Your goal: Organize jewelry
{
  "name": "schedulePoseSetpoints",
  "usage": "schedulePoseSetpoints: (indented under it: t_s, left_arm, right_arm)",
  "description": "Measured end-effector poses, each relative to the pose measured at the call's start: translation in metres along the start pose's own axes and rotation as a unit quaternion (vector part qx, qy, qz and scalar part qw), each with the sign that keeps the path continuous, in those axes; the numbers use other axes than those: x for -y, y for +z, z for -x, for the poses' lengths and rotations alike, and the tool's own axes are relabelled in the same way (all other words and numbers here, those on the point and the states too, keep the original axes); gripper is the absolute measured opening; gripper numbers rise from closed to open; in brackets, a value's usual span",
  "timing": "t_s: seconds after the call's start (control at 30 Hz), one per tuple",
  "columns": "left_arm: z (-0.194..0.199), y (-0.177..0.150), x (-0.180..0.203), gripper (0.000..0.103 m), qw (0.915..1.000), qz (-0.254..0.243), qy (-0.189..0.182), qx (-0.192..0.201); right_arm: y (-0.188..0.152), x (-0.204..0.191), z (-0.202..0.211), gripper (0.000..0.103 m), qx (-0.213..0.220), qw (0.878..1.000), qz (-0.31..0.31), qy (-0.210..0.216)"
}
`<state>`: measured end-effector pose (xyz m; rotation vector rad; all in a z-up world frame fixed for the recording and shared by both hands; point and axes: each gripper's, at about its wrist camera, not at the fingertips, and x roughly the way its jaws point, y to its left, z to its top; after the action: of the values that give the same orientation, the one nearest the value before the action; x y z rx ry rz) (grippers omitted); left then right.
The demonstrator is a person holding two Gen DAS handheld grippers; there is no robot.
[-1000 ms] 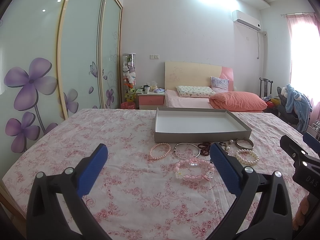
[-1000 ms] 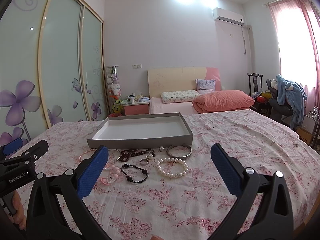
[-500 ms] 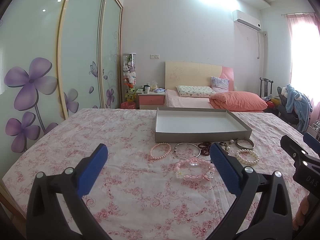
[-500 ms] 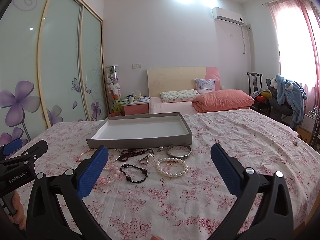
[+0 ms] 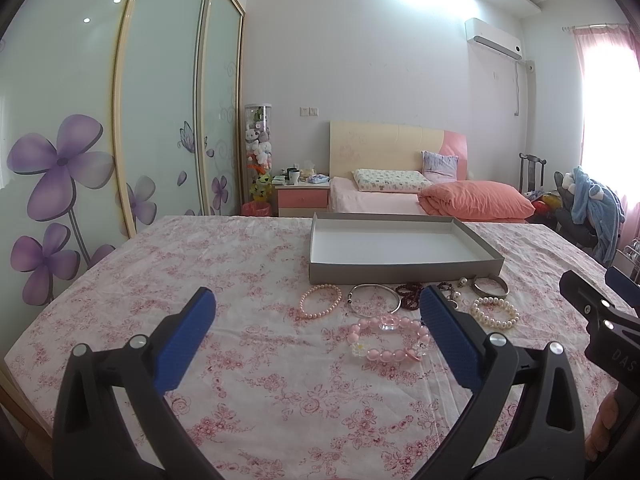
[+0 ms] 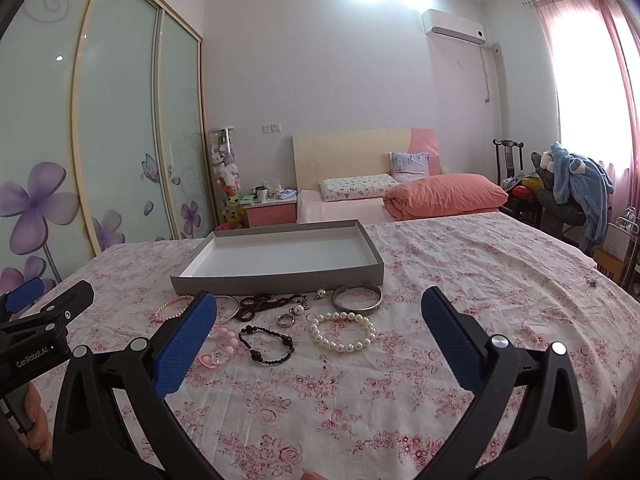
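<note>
Jewelry all out on the flowery tablecloth point(image 6: 460, 280), just in front of the gray tray point(image 6: 280, 276), likely so each piece is easy to pick and drop in: white pearl bracelet point(image 6: 342, 332), black bead bracelet point(image 6: 267, 345), silver bangle point(image 6: 357, 300), small ring point(image 6: 286, 320), pink pearl bracelet point(image 5: 320, 301), chunky pink bead bracelet point(image 5: 390, 338). Tray bare inside. Left gripper point(image 5: 316, 332) and right gripper point(image 6: 318, 336) both spread wide, holding nothing, up above the cloth. Behind: bed point(image 6: 400, 196), glass wardrobe doors with purple flowers, pink curtain.
</note>
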<state>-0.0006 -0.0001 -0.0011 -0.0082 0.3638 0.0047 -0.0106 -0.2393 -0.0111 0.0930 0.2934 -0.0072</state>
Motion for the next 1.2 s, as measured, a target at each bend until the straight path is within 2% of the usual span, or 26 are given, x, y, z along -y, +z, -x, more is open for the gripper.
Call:
schedulePoseSetpoints:
  t_s: [0.3, 0.37, 0.47, 0.57, 0.63, 0.67, 0.83, 1.0, 1.2]
  left_arm:
    - [-0.015, -0.01, 0.0, 0.099, 0.9998, 0.0, -0.002, -0.02]
    - [-0.024, -0.009, -0.001, 0.099, 0.999, 0.003, -0.004, -0.043]
    - [-0.046, -0.013, -0.006, 0.099, 0.9943, 0.014, -0.007, -0.105]
    - [-0.07, -0.019, -0.014, 0.099, 0.9847, 0.034, -0.029, -0.168]
    - [-0.082, -0.022, -0.018, 0.099, 0.9783, 0.047, -0.045, -0.197]
    - [-0.088, -0.024, -0.02, 0.099, 0.974, 0.054, -0.054, -0.213]
    - [-0.109, -0.026, -0.022, 0.099, 0.9608, 0.069, -0.084, -0.255]
    - [-0.126, -0.025, -0.014, 0.099, 0.953, 0.069, -0.082, -0.283]
    - [-0.136, -0.023, 0.0, 0.099, 0.9538, 0.035, -0.087, -0.285]
  right_arm:
    - [-0.009, 0.004, -0.014, 0.101, -0.02, 1.0, 0.001, -0.002]
    - [-0.009, 0.006, -0.021, 0.101, -0.041, 0.999, 0.002, 0.001]
    - [-0.009, 0.013, -0.038, 0.101, -0.087, 0.996, -0.004, 0.0]
    - [-0.005, 0.026, -0.057, 0.101, -0.13, 0.991, -0.021, 0.004]
    - [-0.003, 0.032, -0.069, 0.099, -0.152, 0.988, -0.022, 0.002]
    - [-0.002, 0.033, -0.075, 0.097, -0.164, 0.986, -0.017, -0.002]
    - [-0.006, 0.041, -0.105, 0.065, -0.224, 0.975, -0.014, -0.003]
    - [-0.013, 0.044, -0.126, 0.047, -0.273, 0.962, -0.014, 0.009]
    - [-0.019, 0.038, -0.135, 0.032, -0.3, 0.954, 0.001, 0.002]
